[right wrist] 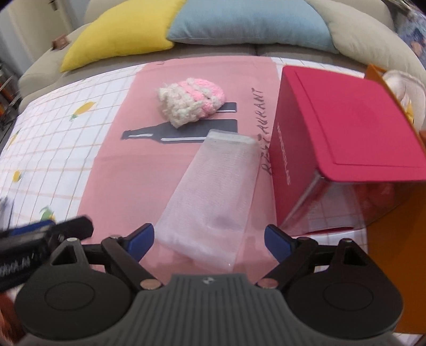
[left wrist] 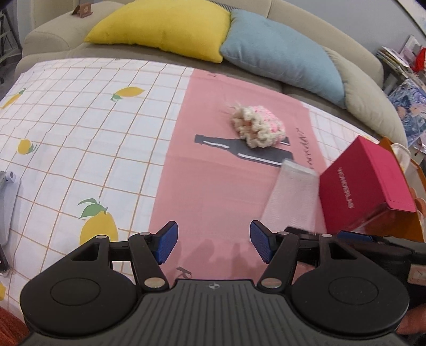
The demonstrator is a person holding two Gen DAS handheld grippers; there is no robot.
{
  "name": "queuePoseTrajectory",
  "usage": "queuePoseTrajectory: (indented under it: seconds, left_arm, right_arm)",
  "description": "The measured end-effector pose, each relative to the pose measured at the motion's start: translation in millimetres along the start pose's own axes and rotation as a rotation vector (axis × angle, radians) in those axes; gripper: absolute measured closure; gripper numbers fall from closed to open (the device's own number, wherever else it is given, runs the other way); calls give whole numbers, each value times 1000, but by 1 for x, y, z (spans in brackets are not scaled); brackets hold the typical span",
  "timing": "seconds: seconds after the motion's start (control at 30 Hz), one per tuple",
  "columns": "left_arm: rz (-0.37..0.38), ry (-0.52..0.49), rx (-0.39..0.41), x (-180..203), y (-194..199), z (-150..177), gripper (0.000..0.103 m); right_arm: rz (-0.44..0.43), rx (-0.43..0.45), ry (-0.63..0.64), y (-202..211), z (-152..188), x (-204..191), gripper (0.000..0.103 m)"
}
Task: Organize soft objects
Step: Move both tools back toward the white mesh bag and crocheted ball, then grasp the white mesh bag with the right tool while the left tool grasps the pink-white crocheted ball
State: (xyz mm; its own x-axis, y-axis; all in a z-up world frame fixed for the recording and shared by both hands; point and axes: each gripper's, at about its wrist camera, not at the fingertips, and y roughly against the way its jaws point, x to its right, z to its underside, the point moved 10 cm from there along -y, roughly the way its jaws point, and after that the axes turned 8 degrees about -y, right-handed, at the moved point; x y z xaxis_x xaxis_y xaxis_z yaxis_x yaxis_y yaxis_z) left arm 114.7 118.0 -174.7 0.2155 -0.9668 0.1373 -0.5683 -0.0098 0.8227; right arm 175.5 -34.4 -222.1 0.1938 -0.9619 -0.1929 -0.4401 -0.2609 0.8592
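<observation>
A pink and cream knitted piece (left wrist: 257,126) (right wrist: 191,102) lies on a pink mat (left wrist: 213,186) (right wrist: 127,181). A white mesh pouch (left wrist: 293,198) (right wrist: 215,197) lies flat on the mat, its near end between the open jaws of my right gripper (right wrist: 209,243). My left gripper (left wrist: 213,244) is open and empty over the mat, left of the pouch. A magenta-lidded clear box (left wrist: 364,181) (right wrist: 343,133) stands to the right of the pouch.
The mat lies on a lemon-print checked cloth (left wrist: 80,133) (right wrist: 53,133). Yellow (left wrist: 162,24) and blue (left wrist: 282,56) cushions rest on a beige sofa behind. An orange container (right wrist: 394,226) stands at the right. A grey object (left wrist: 8,202) lies at the left edge.
</observation>
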Motion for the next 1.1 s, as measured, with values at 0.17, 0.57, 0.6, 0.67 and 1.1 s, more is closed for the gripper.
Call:
queuePoseTrajectory:
  seconds: [0.17,0.57,0.6,0.67,1.1]
  left_arm:
    - [0,6,-23,-6,-11,1,30]
    - [5,18,-45,-11,-25,-2,30]
    - [5,17,-46,-11,-25,-2,30]
    - [6,15,-47,-11,-27,-2,30]
    - [12,11,-57,-7,-30,0,30]
  right_arm:
    - [73,1,-130,-21,-7,6,14]
    - [204,31,-155,-45,-9,12,16]
    - [210,31,-137,-46,-9,12,16]
    - [202,48,-115,-43,-9,12,25]
    - [157,70,-34,-34,-8,16,103]
